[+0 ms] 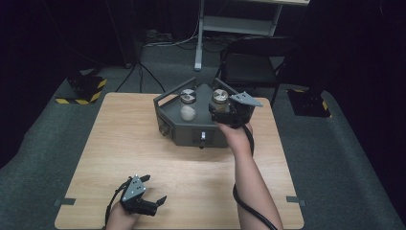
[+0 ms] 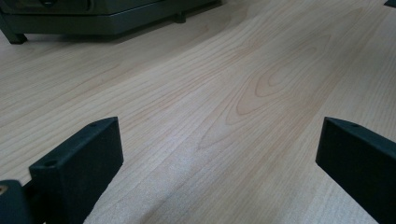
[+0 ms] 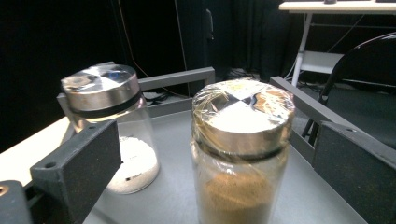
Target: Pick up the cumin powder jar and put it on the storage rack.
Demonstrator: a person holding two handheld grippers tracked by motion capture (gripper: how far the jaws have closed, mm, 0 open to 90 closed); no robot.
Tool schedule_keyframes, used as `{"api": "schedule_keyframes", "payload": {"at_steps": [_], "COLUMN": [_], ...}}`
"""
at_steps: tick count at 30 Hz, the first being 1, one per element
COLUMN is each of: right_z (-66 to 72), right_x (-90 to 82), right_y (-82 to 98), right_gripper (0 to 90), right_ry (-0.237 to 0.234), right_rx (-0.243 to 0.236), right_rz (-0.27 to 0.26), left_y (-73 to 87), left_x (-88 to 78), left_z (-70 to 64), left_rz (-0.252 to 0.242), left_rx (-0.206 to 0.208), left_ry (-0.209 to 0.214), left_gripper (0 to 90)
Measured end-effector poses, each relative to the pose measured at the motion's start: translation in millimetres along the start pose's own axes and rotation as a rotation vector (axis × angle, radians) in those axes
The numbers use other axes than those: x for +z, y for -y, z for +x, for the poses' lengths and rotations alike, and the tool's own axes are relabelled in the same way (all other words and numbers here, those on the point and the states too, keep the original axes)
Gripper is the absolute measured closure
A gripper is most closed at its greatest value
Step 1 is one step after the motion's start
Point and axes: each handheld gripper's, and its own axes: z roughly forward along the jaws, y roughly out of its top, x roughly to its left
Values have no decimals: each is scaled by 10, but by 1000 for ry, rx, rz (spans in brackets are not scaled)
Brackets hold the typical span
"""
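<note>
Looking down from the high view, the right gripper (image 1: 229, 111) sits at the near right of the grey tray (image 1: 191, 132), level with the brown-powder jar (image 1: 219, 99), which stands upright in the tray's right half; the white-powder jar (image 1: 187, 104) stands upright just beside it to the left. The right hand is plainly the nearer one — the left gripper (image 1: 154, 190) rests well apart at the near edge of the bench (image 1: 119, 143), jaws spread and empty.

In the left gripper view, both jaws stand wide apart over bare bench, with the tray's base (image 2: 93, 21) far ahead and nothing between them.

In the right gripper view, the brown-powder jar (image 3: 240, 154) is dead ahead between the two jaws, its long axis vertical, its metal lid (image 3: 243, 116) wrapped in clear film. The jaws stand open to either side, not pressing the glass, so the jar rests on the tray floor on its own. The white-powder jar (image 3: 116, 126) is close behind the left jaw, and the tray's rail (image 3: 303, 105) runs near the right jaw — both crowd any sideways move.
</note>
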Motion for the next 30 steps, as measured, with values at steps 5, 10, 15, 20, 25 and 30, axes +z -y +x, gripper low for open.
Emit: {"api": "schedule_keyframes", "payload": {"at_steps": [5, 10, 15, 20, 25, 30], "right_z": [-23, 14, 84, 110, 107, 129], "right_x": [-143, -294, -405, -506, -658, -757], "right_y": [26, 83, 143, 211, 317, 418], "right_gripper": [4, 3, 3, 4, 4, 3], "right_ry": [-20, -44, -53, -57, -58, -65], "right_rx": [7, -7, -29, -32, -27, -47], "right_rz": [-10, -27, -27, -38, -48, -49], "left_y": [-6, -10, -10, -9, -3, 6], "left_x": [5, 8, 6, 5, 2, -3], "left_z": [-2, 11, 3, -10, -11, -4], "left_rz": [3, 6, 5, 5, 1, -3], "left_rx": [0, -6, -1, 1, 0, -3], "left_ry": [-1, 4, 1, -5, -5, -3], "left_gripper": [7, 8, 8, 8, 8, 8]}}
